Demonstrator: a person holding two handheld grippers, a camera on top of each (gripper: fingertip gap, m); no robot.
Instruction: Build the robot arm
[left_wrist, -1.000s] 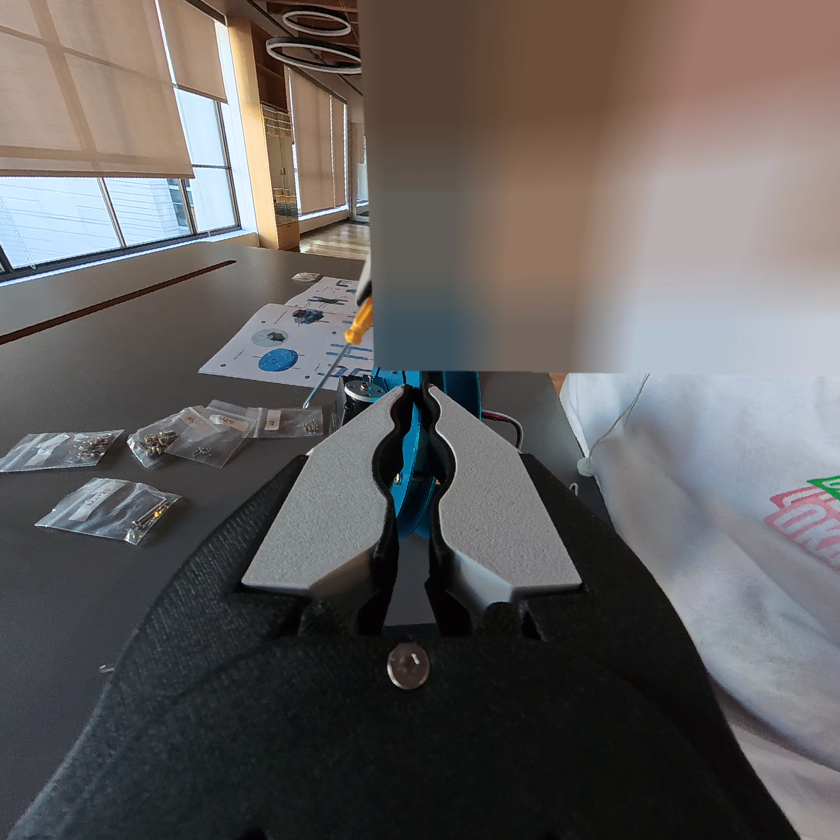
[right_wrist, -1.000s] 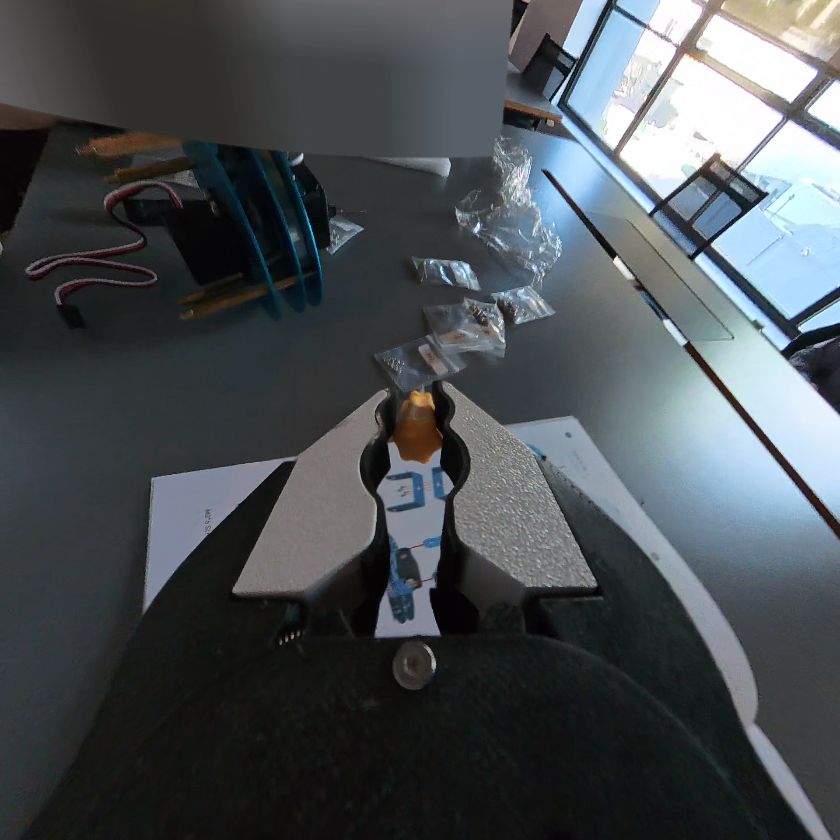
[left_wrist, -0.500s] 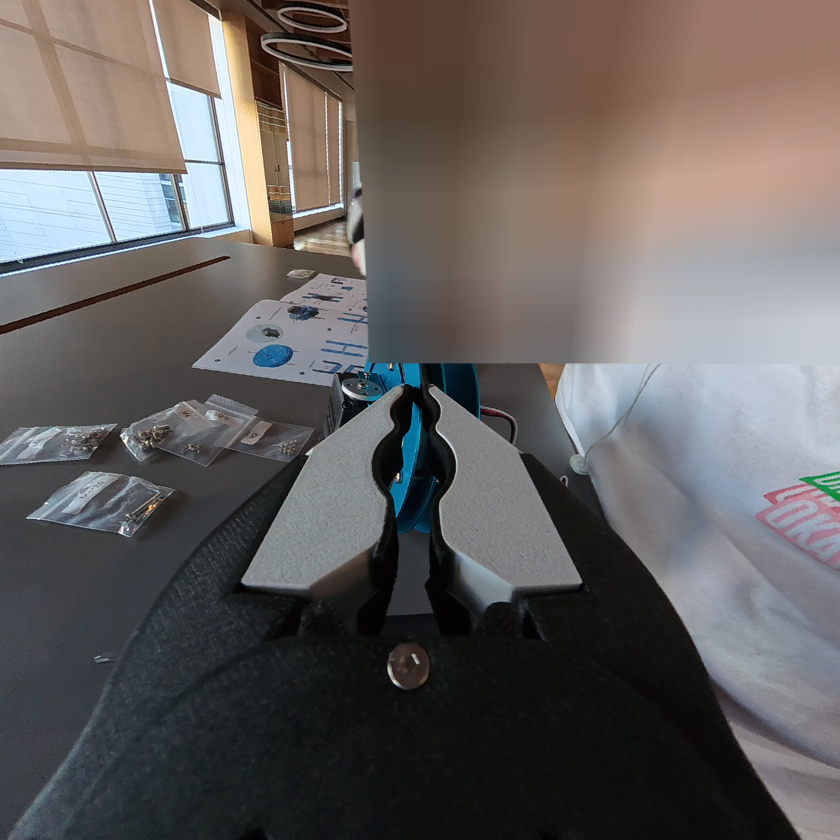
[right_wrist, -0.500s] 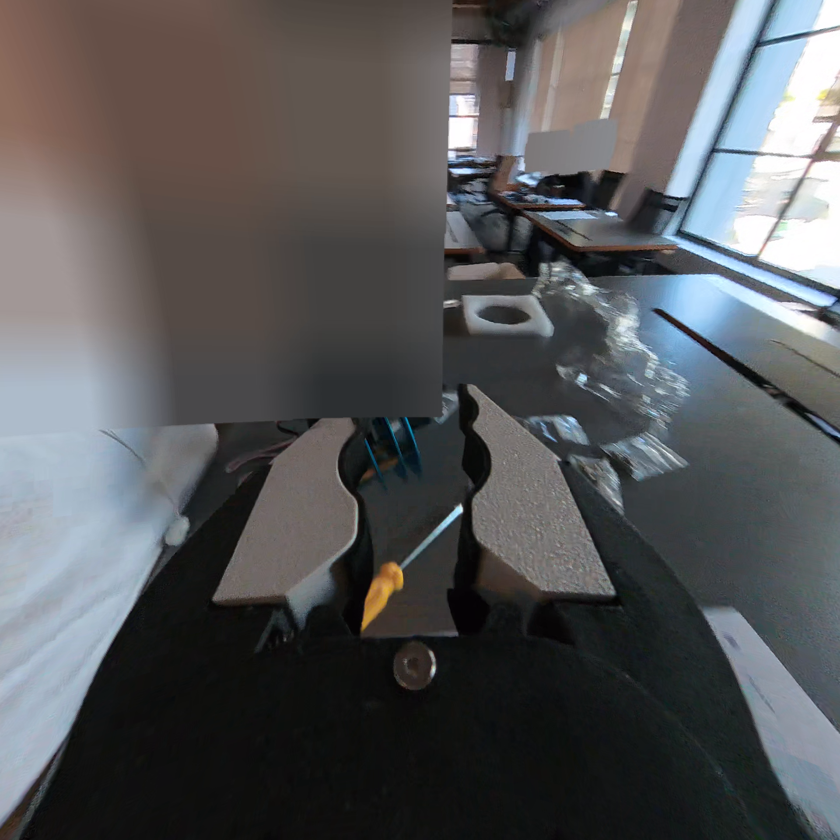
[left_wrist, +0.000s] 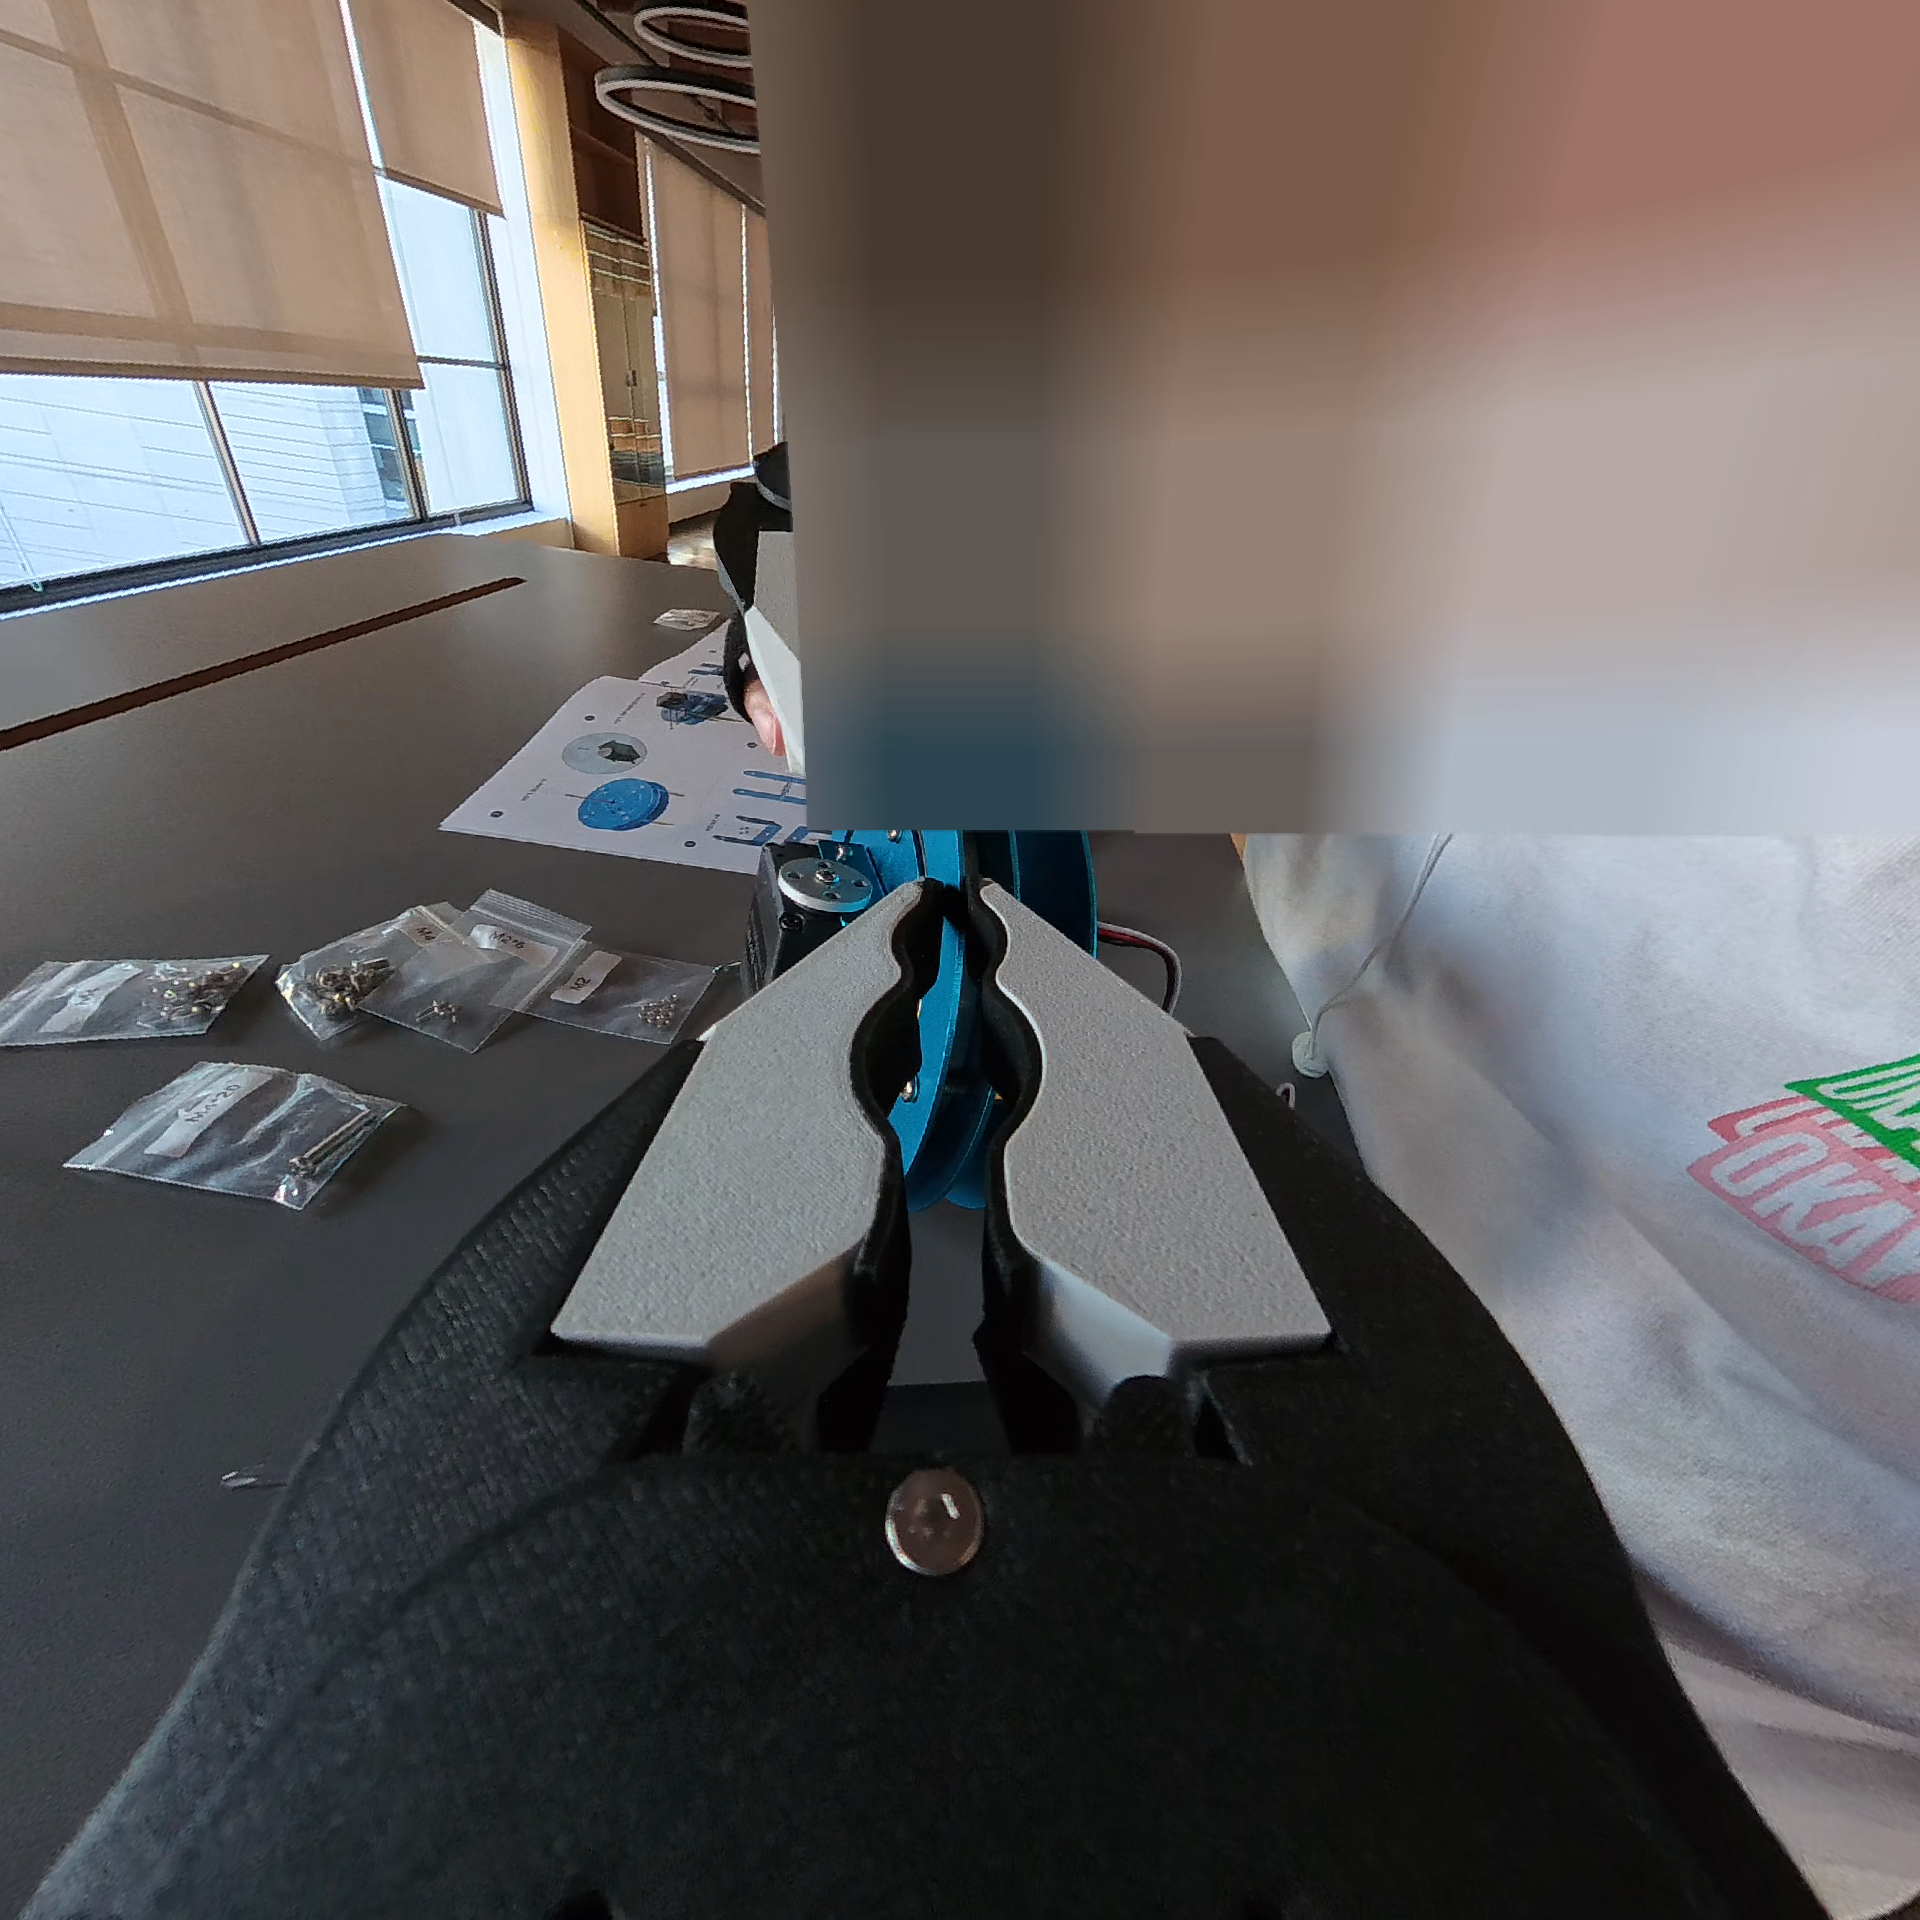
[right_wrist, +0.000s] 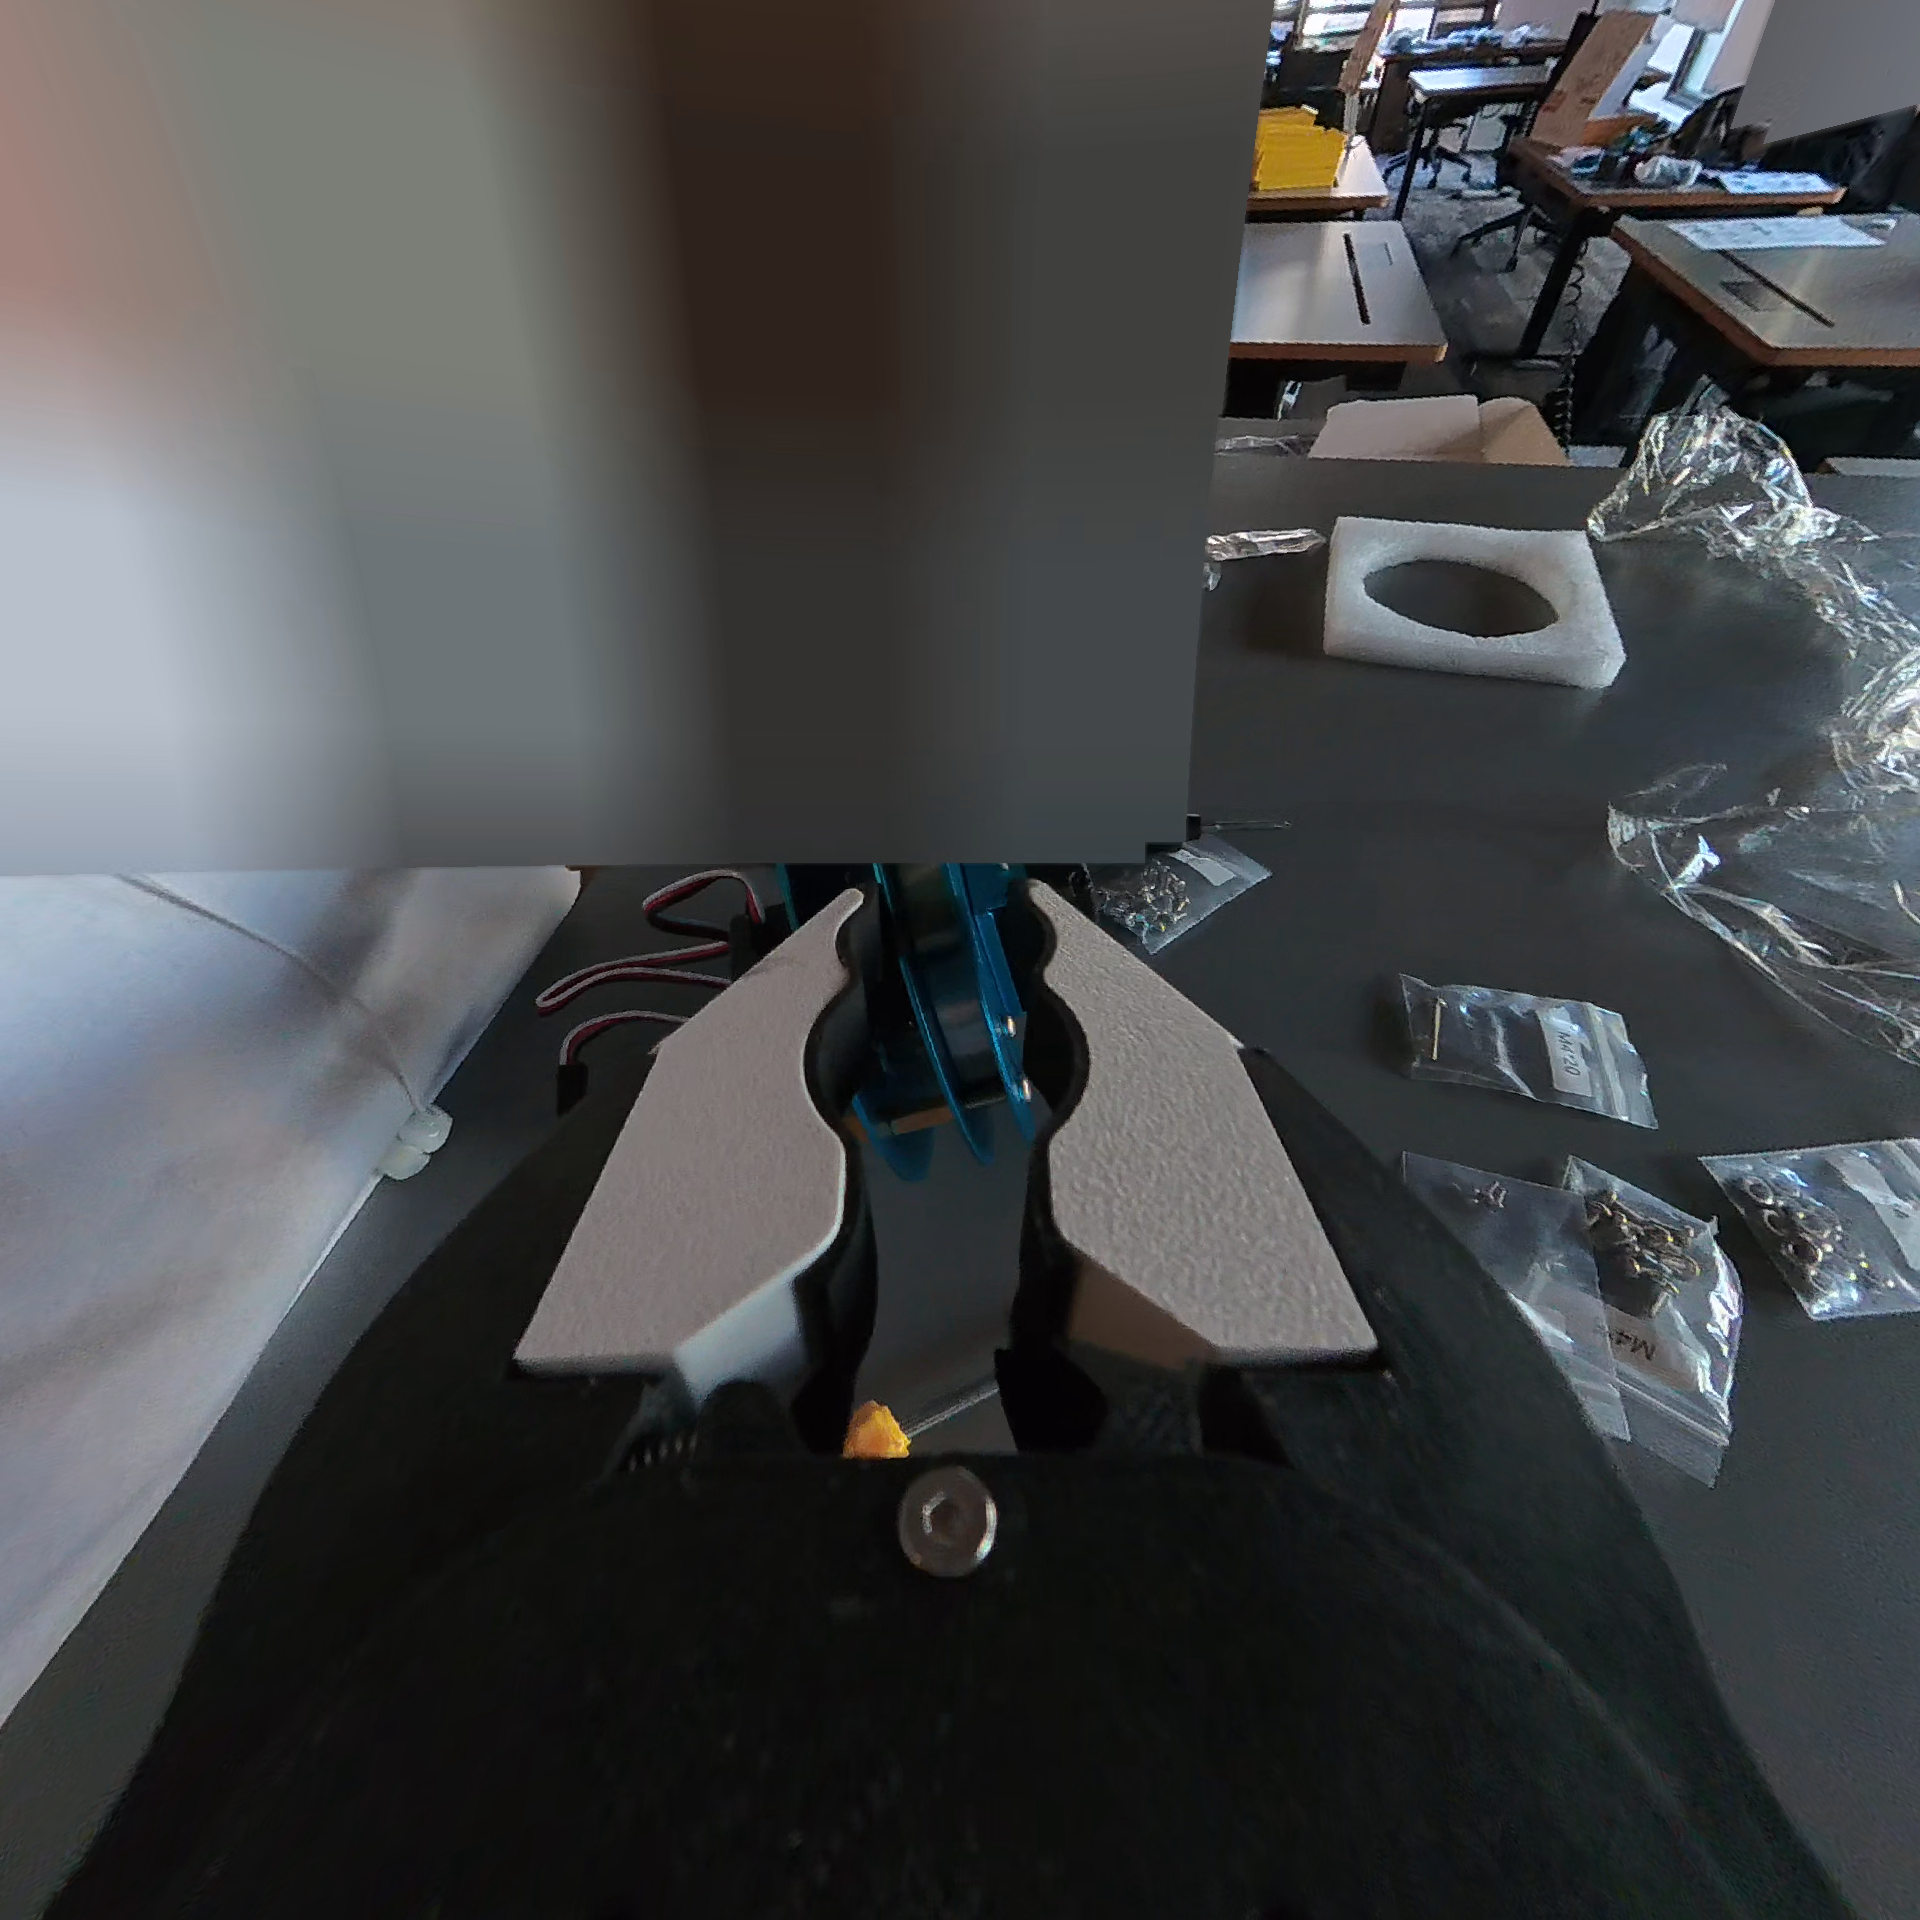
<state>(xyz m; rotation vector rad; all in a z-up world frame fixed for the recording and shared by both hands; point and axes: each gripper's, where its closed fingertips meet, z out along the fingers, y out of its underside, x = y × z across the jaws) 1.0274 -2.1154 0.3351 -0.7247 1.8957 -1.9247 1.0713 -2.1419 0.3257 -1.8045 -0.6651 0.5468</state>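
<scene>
Left wrist view: blue disc assembly (left_wrist: 940, 1091) stands on edge on the dark worktop (left_wrist: 312, 748), close to the person's white sweatshirt (left_wrist: 1558, 1143). The left gripper (left_wrist: 951, 896) has its fingers pinching the upper rim of one disc. That looks a thin purchase, only the tips on the edge. A black servo block (left_wrist: 774, 930) sits against the discs.

From the right, the right gripper (right_wrist: 945, 909) has its fingers spread, the discs between the tips. Whether they touch, I cannot tell. Red-and-white servo leads (right_wrist: 623, 997) trail to its left. An orange-handled screwdriver (right_wrist: 873, 1439) lies on the worktop below that gripper.

Further out are small screw bags (left_wrist: 447, 971), a printed sheet (left_wrist: 623, 779), a white foam square (right_wrist: 1475, 603) and crumpled clear film (right_wrist: 1766, 831).
</scene>
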